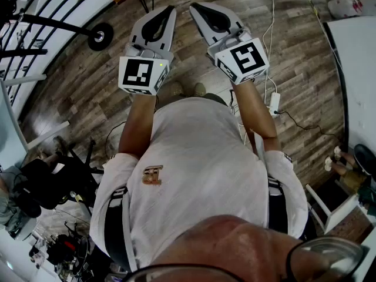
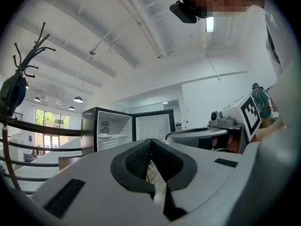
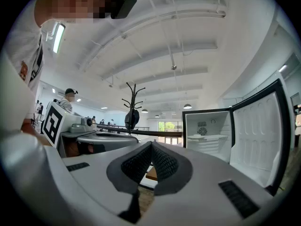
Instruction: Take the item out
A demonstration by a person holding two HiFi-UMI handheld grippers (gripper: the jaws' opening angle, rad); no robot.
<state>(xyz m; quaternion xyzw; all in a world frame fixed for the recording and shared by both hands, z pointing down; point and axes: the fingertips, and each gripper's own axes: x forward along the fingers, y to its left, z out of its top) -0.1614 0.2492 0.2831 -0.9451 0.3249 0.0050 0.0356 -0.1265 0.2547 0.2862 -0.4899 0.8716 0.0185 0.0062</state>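
Head view, looking steeply down past a white shirt: left hand-held gripper [image 1: 165, 12] and right hand-held gripper [image 1: 202, 9] held out side by side, level, above a wood floor [image 1: 88, 93]. Marker cube [image 1: 143, 74] at the rear of the left one, a second marker cube [image 1: 244, 60] at the rear of the right. White power strip [image 1: 274, 103] with its cable on the floor, just right of the right forearm.

Left gripper view: left hand-held gripper [image 2: 151, 141] with jaws pressed together, nothing between the dark pads. Black fridge [image 2: 101, 128] beyond the tips, well apart, door [image 2: 153, 125] swung open.

Right gripper view: right hand-held gripper [image 3: 151, 145] likewise pressed together and empty. Same fridge [image 3: 207, 133] ahead to the right, white shelf [image 3: 207, 138] visible inside. Coat stand [image 3: 131, 112] in the far background.

Item: not distinguishable inside the fridge at this distance.
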